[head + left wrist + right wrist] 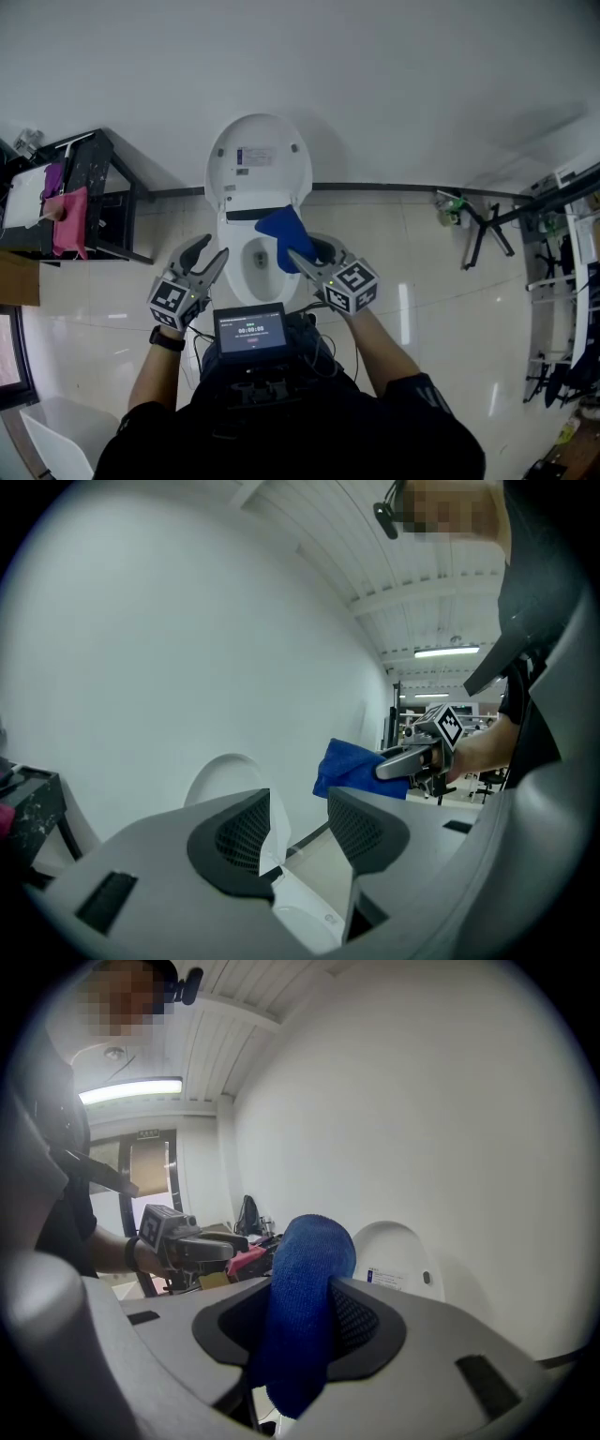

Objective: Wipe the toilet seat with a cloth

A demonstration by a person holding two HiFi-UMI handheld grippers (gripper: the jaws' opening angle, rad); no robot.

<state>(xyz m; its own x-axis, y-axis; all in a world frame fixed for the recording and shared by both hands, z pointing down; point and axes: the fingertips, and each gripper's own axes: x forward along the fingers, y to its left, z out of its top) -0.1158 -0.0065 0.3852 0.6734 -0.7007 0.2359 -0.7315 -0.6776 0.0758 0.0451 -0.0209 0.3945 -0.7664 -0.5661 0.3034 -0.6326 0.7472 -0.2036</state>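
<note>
Item: blue microfibre cloth (pixel 284 232), clamped between the jaws of my right gripper (pixel 302 260).
Held over the right side of the white toilet (pixel 234 248) bowl (lid (pixel 258 155) raised); my left gripper (pixel 212 249) sits at the bowl's left, jaws apart and empty.

All three views toward toilet (pixel 258 169)

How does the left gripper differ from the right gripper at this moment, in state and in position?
The left gripper has its jaws apart with nothing between them; the right gripper is shut on a blue cloth. The left gripper is at the left side of the toilet bowl, while the right gripper holds the cloth above the bowl's right rear. Both are grey, carry a marker cube and point toward the raised lid.
</note>
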